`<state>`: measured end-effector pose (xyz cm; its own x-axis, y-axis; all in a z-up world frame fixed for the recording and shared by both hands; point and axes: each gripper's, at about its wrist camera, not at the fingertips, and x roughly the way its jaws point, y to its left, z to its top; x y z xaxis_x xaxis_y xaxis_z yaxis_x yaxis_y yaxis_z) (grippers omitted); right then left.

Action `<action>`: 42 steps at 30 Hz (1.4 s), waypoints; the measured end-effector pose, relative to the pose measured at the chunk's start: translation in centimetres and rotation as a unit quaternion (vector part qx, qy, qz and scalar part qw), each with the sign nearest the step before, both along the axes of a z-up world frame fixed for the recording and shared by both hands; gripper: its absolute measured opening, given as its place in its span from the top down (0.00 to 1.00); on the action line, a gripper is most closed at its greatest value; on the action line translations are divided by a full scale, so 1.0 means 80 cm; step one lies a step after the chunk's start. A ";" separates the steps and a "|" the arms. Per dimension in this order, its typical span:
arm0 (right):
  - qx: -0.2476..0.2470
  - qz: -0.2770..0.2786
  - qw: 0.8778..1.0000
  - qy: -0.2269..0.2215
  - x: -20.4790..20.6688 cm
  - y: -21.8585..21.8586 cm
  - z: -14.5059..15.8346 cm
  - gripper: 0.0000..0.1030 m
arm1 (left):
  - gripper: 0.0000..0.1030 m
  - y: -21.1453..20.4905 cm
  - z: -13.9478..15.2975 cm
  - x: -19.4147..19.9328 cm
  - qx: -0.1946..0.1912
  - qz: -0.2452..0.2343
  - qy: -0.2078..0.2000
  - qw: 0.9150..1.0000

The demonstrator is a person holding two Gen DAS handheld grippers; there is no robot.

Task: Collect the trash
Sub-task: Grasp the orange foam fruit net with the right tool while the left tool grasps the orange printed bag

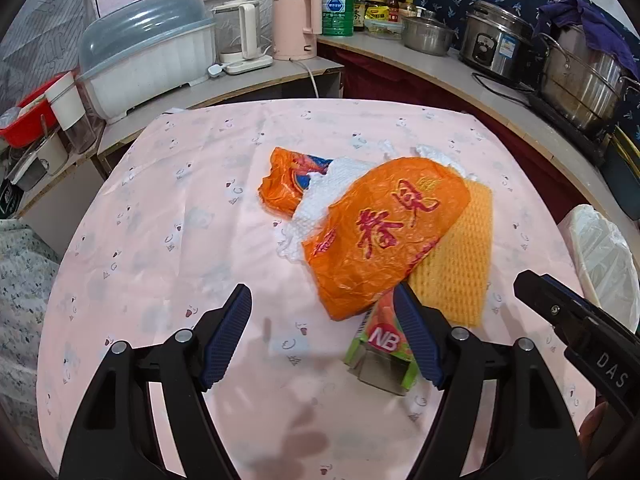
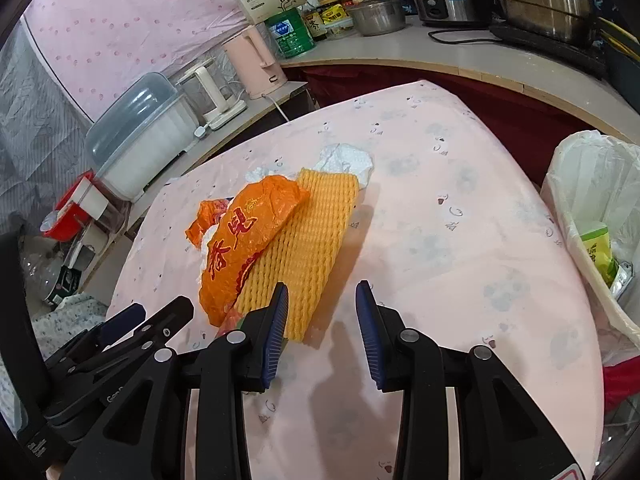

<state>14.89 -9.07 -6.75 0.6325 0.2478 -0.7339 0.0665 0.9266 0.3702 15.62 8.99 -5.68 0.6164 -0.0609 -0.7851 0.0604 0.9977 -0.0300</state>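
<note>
Left claw agape, empty | right claw parted, empty | both angled toward trash pile for pickup | bin beside surface.

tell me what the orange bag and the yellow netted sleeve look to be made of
Orange bag: thin glossy plastic film, judging by its crinkles and sheen.
Yellow netted sleeve: likely soft foam mesh, matte, with a puffy woven lattice pattern.

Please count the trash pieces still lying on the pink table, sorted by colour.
Orange: 2, the large orange bag and the small orange wrapper
White: 1, the crumpled white paper
Yellow: 1, the foam net
Green: 1, the NB carton
Total: 5
</note>
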 end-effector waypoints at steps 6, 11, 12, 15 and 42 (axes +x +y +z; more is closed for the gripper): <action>0.009 0.013 1.000 0.017 0.020 0.015 -0.017 0.66 | 0.32 0.011 -0.012 0.010 -0.001 0.003 0.009 1.000; 0.012 0.020 0.999 0.028 0.035 0.026 -0.030 0.66 | 0.32 0.016 -0.019 0.017 -0.004 0.003 0.016 1.000; 0.014 0.021 0.999 0.030 0.037 0.027 -0.032 0.66 | 0.32 0.017 -0.021 0.018 -0.004 0.003 0.016 1.000; 0.018 0.024 0.999 0.038 0.043 0.030 -0.040 0.66 | 0.32 0.018 -0.024 0.021 -0.005 0.000 0.019 1.000; 0.015 -0.024 1.000 -0.010 0.039 -0.019 -0.013 0.90 | 0.21 -0.039 -0.033 0.037 0.004 -0.056 0.017 0.998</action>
